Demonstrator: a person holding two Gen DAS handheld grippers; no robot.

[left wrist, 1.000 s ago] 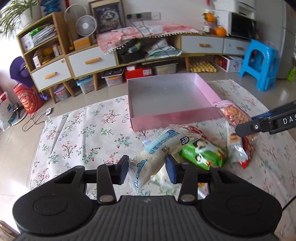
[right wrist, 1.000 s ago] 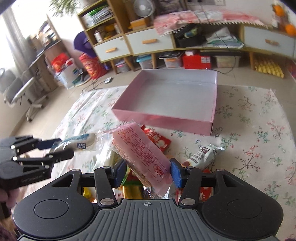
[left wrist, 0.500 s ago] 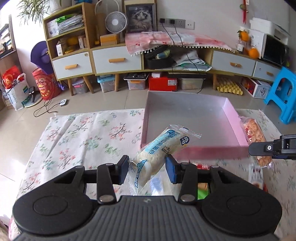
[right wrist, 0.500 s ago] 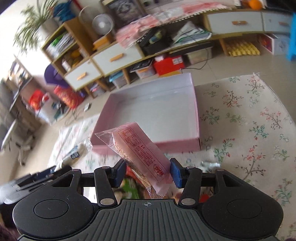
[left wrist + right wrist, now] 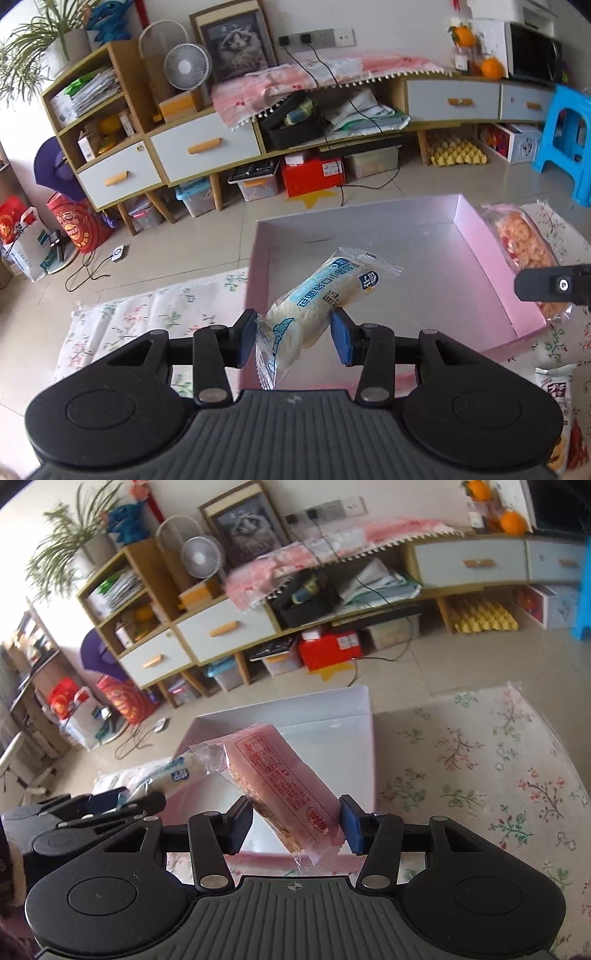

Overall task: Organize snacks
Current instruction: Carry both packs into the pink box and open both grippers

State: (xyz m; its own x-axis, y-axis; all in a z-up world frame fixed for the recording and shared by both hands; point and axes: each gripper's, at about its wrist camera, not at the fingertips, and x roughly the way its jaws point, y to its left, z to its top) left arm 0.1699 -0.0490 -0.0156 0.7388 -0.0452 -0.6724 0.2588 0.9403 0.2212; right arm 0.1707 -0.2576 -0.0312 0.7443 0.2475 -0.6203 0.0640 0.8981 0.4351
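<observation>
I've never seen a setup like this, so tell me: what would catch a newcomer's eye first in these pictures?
Probably the two snacks held in mid-air: the left gripper pinches a white and blue snack packet, and the right gripper clamps a pink snack packet. Both hang over the big pink box, open on a floral cloth on the floor. Behind, a cluttered wooden cabinet lines the wall.

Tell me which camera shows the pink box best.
The left wrist view: the pink box shows its floor and walls. In the right wrist view, the pink snack in the right gripper covers much of it.
</observation>
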